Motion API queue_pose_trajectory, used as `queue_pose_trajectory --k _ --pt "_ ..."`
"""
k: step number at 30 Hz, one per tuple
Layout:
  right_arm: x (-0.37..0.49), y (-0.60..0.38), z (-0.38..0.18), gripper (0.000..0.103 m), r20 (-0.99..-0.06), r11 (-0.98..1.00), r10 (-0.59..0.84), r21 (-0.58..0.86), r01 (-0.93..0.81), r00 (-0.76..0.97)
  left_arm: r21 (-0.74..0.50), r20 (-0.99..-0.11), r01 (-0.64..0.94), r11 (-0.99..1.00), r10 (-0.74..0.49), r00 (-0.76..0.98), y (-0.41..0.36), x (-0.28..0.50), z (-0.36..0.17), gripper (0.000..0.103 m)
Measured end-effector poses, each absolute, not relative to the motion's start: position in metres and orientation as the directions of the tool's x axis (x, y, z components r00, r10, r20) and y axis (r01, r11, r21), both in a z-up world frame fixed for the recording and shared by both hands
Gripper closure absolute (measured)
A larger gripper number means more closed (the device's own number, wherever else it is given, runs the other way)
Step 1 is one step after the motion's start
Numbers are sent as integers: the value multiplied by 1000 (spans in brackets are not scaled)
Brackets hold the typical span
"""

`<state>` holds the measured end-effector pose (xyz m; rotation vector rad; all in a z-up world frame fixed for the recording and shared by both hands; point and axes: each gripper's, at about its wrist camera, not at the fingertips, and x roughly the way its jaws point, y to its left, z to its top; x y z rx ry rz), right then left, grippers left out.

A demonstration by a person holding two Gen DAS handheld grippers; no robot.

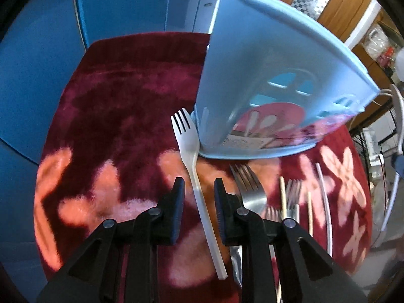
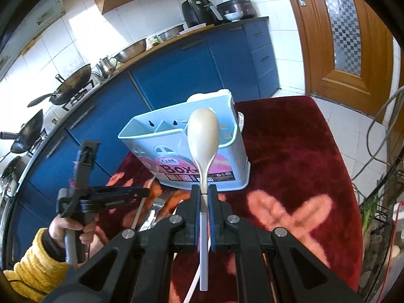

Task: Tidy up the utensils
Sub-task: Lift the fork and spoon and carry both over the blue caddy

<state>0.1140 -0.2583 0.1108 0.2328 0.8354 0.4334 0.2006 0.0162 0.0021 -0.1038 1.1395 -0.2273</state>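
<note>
A light blue utensil box [image 2: 202, 149] with compartments stands on the dark red flowered cloth [image 2: 290, 151]; it also shows in the left wrist view [image 1: 265, 75]. My right gripper [image 2: 204, 199] is shut on the handle of a white plastic spoon [image 2: 203, 136], bowl up, in front of the box. My left gripper [image 1: 198, 189] is open just above the cloth, its fingers on either side of a white plastic fork [image 1: 194, 166] that lies against the box's base. It also shows in the right wrist view [image 2: 136, 192], low at the left.
Metal forks [image 1: 248, 186], wooden chopsticks [image 1: 282, 197] and a white straw-like stick [image 1: 325, 202] lie on the cloth right of the left gripper. Blue kitchen cabinets [image 2: 176, 75] stand behind the table. A wooden door [image 2: 353, 38] is at the right.
</note>
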Motion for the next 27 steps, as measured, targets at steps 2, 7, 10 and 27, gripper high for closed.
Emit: queue_pose_trajectory --k 2,7,10,27 --pt "117 -261 111 96 -657 878 477 380 -290 583 -202 -891 117 972 -232 391 16 205 -1 80" --pt "119 -263 110 96 -657 868 496 393 -303 568 -209 -892 96 973 -230 390 14 212 -9 86" --pt "118 -263 108 96 -659 871 491 392 -297 570 -214 -886 89 973 -232 401 16 211 -11 95" --pt "101 -259 120 96 -598 888 452 372 -270 662 -326 -701 131 936 -333 631 49 137 61 99"
